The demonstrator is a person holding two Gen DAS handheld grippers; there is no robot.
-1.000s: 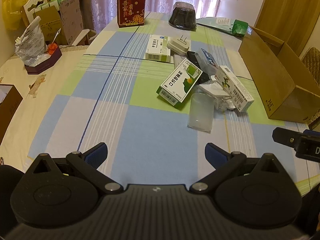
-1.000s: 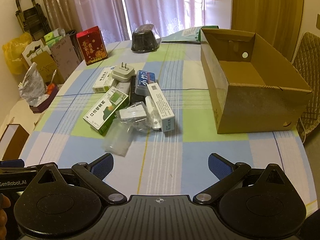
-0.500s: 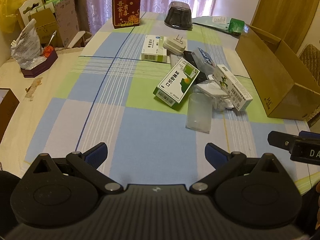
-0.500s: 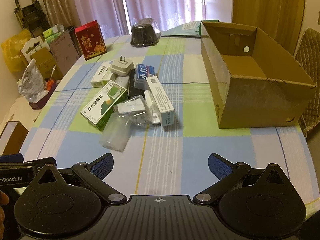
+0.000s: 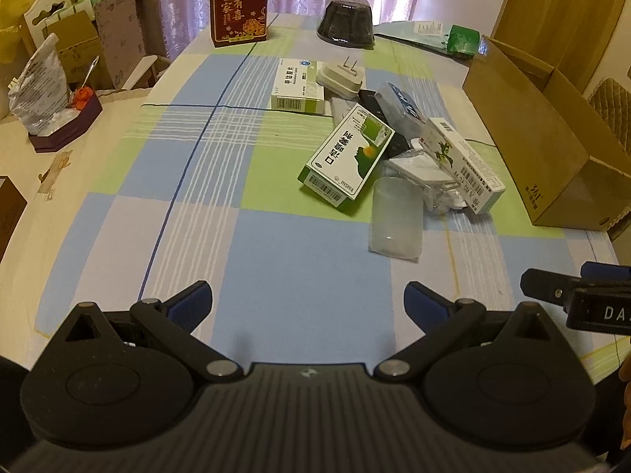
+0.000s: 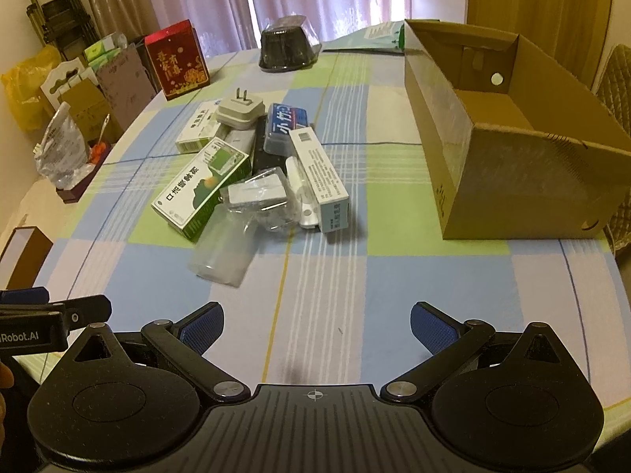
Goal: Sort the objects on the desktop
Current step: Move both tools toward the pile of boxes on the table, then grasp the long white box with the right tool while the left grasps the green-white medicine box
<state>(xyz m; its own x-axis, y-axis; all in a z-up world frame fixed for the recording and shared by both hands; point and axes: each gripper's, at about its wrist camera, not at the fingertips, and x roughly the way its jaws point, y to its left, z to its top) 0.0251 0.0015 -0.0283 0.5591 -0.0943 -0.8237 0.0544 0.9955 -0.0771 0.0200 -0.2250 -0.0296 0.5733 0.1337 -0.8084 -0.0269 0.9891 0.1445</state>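
Observation:
A heap of small items lies mid-table: a green and white medicine box [image 5: 347, 159] [image 6: 203, 189], a long white box [image 5: 461, 163] [image 6: 319, 173], a clear plastic cup on its side [image 5: 395, 218] [image 6: 223, 250], a white plug adapter [image 5: 340, 77] [image 6: 240, 112], a blue-labelled case [image 6: 286, 128] and a flat white box [image 5: 297, 86]. An open cardboard box [image 5: 540, 138] [image 6: 508, 138] stands to the right of the heap. My left gripper [image 5: 307, 303] and right gripper [image 6: 317, 325] are both open and hold nothing, hovering over the near tablecloth short of the heap.
A red gift box [image 5: 238, 6] [image 6: 177, 59] and a dark domed container [image 5: 347, 19] [image 6: 286, 45] stand at the far end. A green packet [image 5: 463, 41] lies behind the cardboard box. Bags and cartons [image 5: 43, 90] crowd the left side beyond the table's edge.
Both grippers have crept forward toward the heap, which now looks slightly nearer. Fingers stay spread the same; nothing on the table has moved.

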